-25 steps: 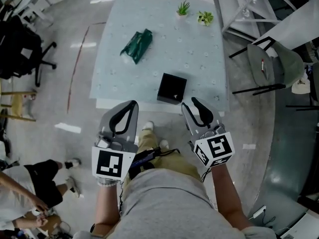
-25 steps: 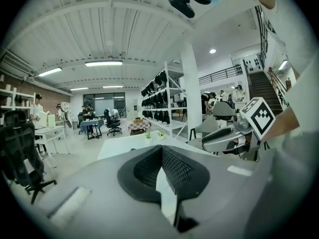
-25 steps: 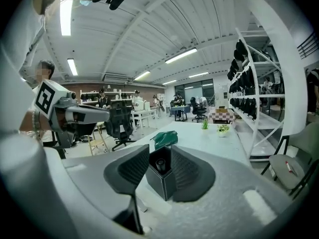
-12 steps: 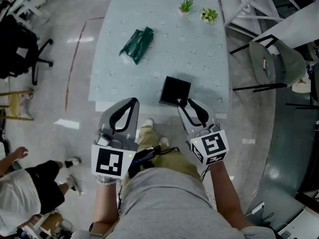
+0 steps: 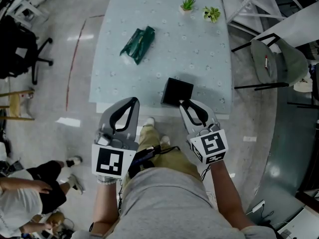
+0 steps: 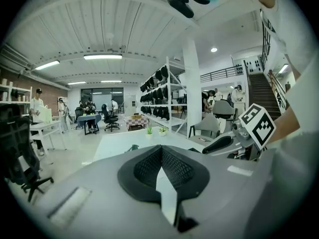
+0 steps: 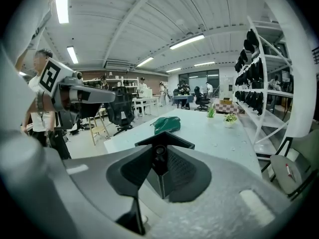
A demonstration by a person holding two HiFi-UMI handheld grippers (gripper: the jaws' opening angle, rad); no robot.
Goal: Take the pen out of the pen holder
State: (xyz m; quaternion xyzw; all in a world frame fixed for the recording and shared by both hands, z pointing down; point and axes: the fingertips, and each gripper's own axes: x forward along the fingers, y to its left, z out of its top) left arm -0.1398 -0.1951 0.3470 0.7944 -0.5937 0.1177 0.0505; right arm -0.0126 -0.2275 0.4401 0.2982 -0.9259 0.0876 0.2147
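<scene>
The pale, lightly speckled table (image 5: pixel 149 73) spreads ahead of both grippers, smooth and hard. Far ahead of the right gripper (image 5: pixel 184 103) and off to its left lies a crumpled green bag (image 5: pixel 137 44), soft and glossy. Two small potted plants (image 5: pixel 188 4) stand beyond that at the far edge.

Directly under the right gripper's tips, at the near table edge, stands the pen holder (image 5: pixel 177 91): a square, matt black box with thin, stiff walls and an open top. It looks light enough to tip or slide if dragged sideways.

The pen (image 7: pixel 159 156) stands upright in the holder, its round dark cap rising between the right gripper's jaws. These have just been closing, and their ribbed black pads now appear to sit against both sides of the cap. The pen is likely light, rigid and somewhat slippery, so the hold belongs just below the cap, with a straight upward pull.

The left gripper (image 5: pixel 133 101) hovers off the table's near edge, jaw tips together and nothing between them.
</scene>
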